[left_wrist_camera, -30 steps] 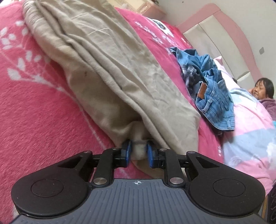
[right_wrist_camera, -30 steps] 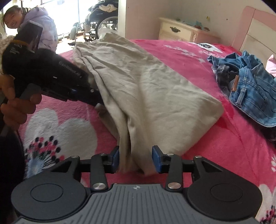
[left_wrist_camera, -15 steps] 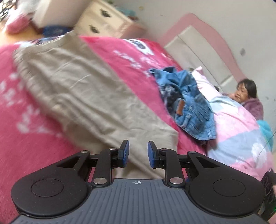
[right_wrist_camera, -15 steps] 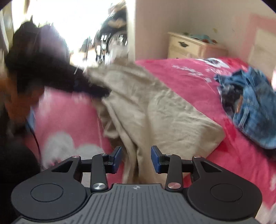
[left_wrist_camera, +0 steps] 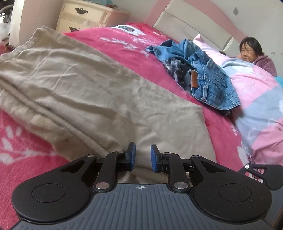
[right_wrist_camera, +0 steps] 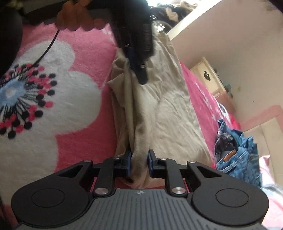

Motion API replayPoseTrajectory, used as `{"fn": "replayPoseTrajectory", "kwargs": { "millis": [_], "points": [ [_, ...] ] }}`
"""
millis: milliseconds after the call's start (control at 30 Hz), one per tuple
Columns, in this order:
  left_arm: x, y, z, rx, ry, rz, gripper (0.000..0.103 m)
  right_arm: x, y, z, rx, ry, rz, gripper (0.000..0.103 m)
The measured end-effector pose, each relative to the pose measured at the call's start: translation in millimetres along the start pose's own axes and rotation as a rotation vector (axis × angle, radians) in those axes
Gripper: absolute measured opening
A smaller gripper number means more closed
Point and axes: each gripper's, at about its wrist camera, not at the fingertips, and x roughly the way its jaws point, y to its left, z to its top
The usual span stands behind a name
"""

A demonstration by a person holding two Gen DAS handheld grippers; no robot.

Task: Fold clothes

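Note:
Beige trousers (left_wrist_camera: 84, 92) lie folded lengthwise on a pink bed blanket (left_wrist_camera: 23, 159). My left gripper (left_wrist_camera: 143, 156) is open and empty, hovering just above the trousers' near end. In the right wrist view the trousers (right_wrist_camera: 168, 109) run away from me, and a thick fold of them sits between the fingers of my right gripper (right_wrist_camera: 139, 163), which is closed on it. The left gripper also shows in the right wrist view (right_wrist_camera: 139, 70), over the far part of the trousers.
Crumpled blue jeans (left_wrist_camera: 208, 77) lie on the bed beyond the trousers, also in the right wrist view (right_wrist_camera: 238, 155). A person (left_wrist_camera: 254, 53) lies under a pink-and-blue quilt (left_wrist_camera: 256, 99) by the headboard. A cream nightstand (left_wrist_camera: 84, 16) stands beside the bed.
My left gripper let go of the trousers, opened and lifted back. My right gripper rolled sideways and narrowed onto the fold of trousers.

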Motion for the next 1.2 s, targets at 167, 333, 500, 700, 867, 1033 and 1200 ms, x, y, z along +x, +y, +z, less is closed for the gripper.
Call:
{"fn": "replayPoseTrajectory", "kwargs": {
  "millis": [167,333,500,700,867,1033,1200],
  "points": [
    [-5,4,-3,-0.014,-0.005,0.009,0.019,-17,-31,2,0.148,-0.023,0.099,0.019],
    [-7,4,-6,-0.01,-0.008,0.025,0.019,-35,-69,12,0.443,-0.097,0.201,0.02],
    [-7,3,-5,-0.007,-0.004,0.038,0.019,-17,-74,26,0.618,-0.137,0.207,0.02],
    [-12,-3,-2,0.007,0.003,0.056,0.018,29,-29,4,0.707,-0.002,0.152,0.02],
    [-26,-14,17,0.042,-0.053,0.051,0.02,23,-37,12,0.82,0.044,0.123,0.021],
    [-16,22,34,-0.04,-0.06,0.225,0.019,5,-66,32,0.926,-0.026,0.115,0.021],
    [-41,42,38,-0.217,-0.119,0.158,0.022,44,-108,70,1.07,-0.089,0.058,0.021]
  ]
}}
